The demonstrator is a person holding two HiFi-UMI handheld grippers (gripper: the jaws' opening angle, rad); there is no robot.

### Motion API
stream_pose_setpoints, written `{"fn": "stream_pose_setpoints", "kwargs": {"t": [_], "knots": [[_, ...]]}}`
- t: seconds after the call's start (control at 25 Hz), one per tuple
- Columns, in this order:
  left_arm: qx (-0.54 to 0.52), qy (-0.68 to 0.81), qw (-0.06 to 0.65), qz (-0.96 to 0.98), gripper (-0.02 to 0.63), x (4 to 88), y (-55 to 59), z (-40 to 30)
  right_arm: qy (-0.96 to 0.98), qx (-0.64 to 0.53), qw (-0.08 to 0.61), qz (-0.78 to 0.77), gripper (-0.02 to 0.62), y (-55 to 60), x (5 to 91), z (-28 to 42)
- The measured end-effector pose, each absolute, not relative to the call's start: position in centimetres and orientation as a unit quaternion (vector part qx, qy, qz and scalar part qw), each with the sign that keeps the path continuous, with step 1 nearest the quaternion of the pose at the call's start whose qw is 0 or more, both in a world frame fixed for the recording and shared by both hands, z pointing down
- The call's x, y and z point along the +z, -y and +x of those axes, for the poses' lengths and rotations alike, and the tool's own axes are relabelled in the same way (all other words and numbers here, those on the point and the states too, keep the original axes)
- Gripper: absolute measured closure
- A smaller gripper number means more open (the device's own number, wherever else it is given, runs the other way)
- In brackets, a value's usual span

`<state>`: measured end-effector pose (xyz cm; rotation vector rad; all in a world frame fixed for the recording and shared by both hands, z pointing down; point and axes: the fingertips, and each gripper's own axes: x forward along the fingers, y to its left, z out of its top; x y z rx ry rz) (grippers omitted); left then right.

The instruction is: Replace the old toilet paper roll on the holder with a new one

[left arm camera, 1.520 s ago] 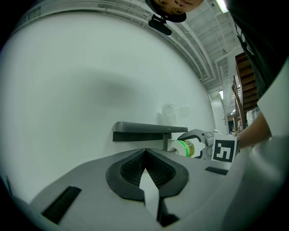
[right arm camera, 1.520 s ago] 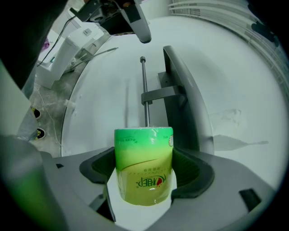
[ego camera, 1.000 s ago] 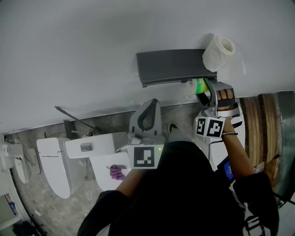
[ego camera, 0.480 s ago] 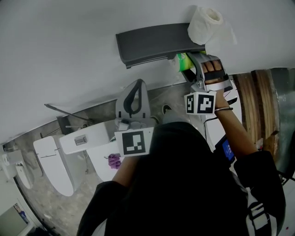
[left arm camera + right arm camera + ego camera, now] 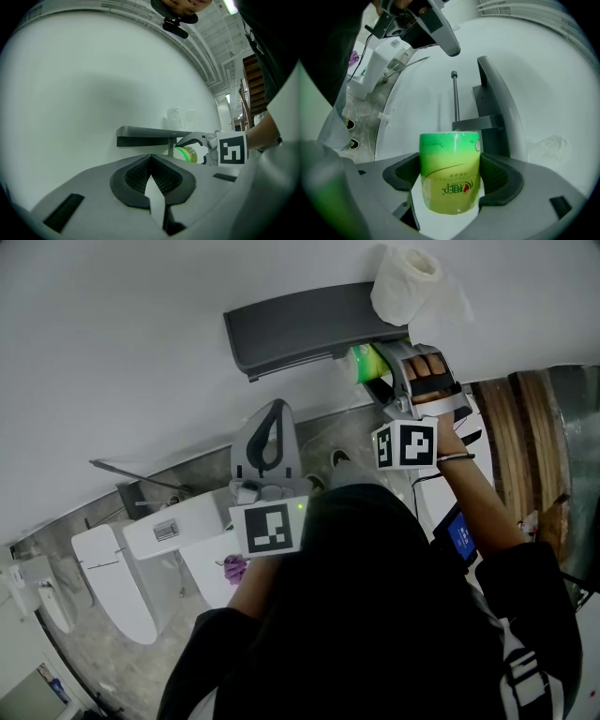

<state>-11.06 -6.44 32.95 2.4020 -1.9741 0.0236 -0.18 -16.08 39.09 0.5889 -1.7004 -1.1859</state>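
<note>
Green-wrapped roll sits clamped between the jaws of the right gripper, which are parted by the roll's width, one pad pressing each curved side. In the right gripper view the roll's long axis runs 6 to 12 o'clock, along the jaws. Its flat far end faces 12 o'clock, toward the rod of the holder. The wrapper's print reads upside down. The rod also runs 6 to 12 o'clock, just beyond the roll's far end and nearly in line with its axis; whether they touch cannot be told.

In the head view the right gripper is raised toward 1 o'clock, holding the roll right under the 3 o'clock end of the grey holder on the wall. A white roll lies on top of the holder at that same end, with a loose sheet hanging toward 4 o'clock.

The left gripper has its jaws closed together with nothing between them. It points at the wall, with the holder at 12 o'clock beyond the tips and the right gripper with the roll at 2 o'clock. In the head view the left gripper hangs at 7 o'clock of the holder, well apart from it. A toilet stands at 8 o'clock.
</note>
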Motion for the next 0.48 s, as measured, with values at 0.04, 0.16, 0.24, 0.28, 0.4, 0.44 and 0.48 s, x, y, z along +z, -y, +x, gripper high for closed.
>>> {"fn": "stream_pose_setpoints", "kwargs": {"t": [0.04, 0.16, 0.24, 0.28, 0.4, 0.44, 0.48], "knots": [[0.008, 0.634, 0.016, 0.773, 0.592, 32.9, 6.5, -11.0, 0.698, -0.481, 0.474, 0.240, 0.218, 16.0, 39.1, -0.2], [0.008, 0.633, 0.016, 0.774, 0.592, 32.9, 6.7, -10.9, 0.704, -0.474, 0.472, 0.238, 0.218, 15.7, 38.9, -0.1], [0.011, 0.632, 0.017, 0.775, 0.592, 33.0, 6.8, -10.8, 0.705, -0.475, 0.470, 0.238, 0.218, 15.4, 38.6, -0.1], [0.013, 0.631, 0.017, 0.775, 0.592, 33.1, 6.8, -10.8, 0.706, -0.476, 0.467, 0.238, 0.218, 15.1, 38.4, -0.1], [0.016, 0.629, 0.018, 0.777, 0.592, 33.3, 6.8, -10.6, 0.726, -0.464, 0.448, 0.238, 0.218, 14.2, 37.5, -0.1], [0.017, 0.628, 0.019, 0.777, 0.592, 33.4, 6.8, -10.5, 0.737, -0.456, 0.440, 0.237, 0.218, 13.9, 37.1, -0.2], [0.018, 0.627, 0.020, 0.778, 0.592, 33.4, 6.7, -10.4, 0.747, -0.449, 0.430, 0.236, 0.218, 13.4, 36.7, -0.3]]}}
